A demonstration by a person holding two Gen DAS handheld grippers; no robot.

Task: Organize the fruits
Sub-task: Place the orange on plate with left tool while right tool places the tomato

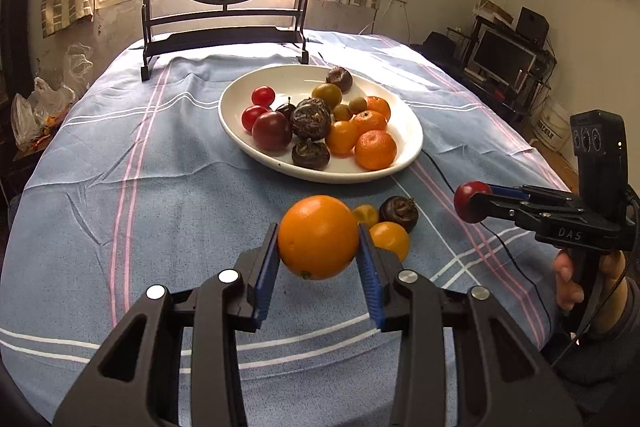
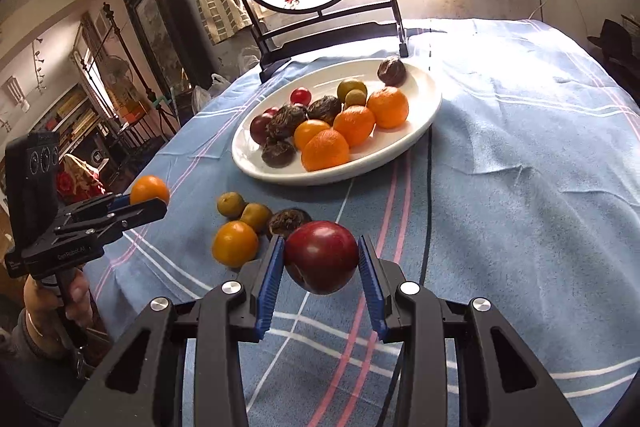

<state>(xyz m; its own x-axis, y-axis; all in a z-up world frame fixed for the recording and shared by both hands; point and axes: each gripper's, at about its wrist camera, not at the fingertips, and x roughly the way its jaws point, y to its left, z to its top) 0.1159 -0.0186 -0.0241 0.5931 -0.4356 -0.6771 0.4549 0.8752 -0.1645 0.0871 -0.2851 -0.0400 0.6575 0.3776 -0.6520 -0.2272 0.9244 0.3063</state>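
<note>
While both fruits hang clear of the bench, the left tongs [image 1: 319,251] clench an orange [image 1: 318,237] and the right tongs [image 2: 321,259] clench a plum [image 2: 321,257], presumably bound for the plate [image 1: 412,143] beyond; four loose fruits [image 2: 244,227] sit partly hidden behind them, and the undersides of both held fruits stay unseen.

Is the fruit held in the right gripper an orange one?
No. The right gripper is clamped on a dark red plum; the orange fruit sits in the left gripper.
</note>
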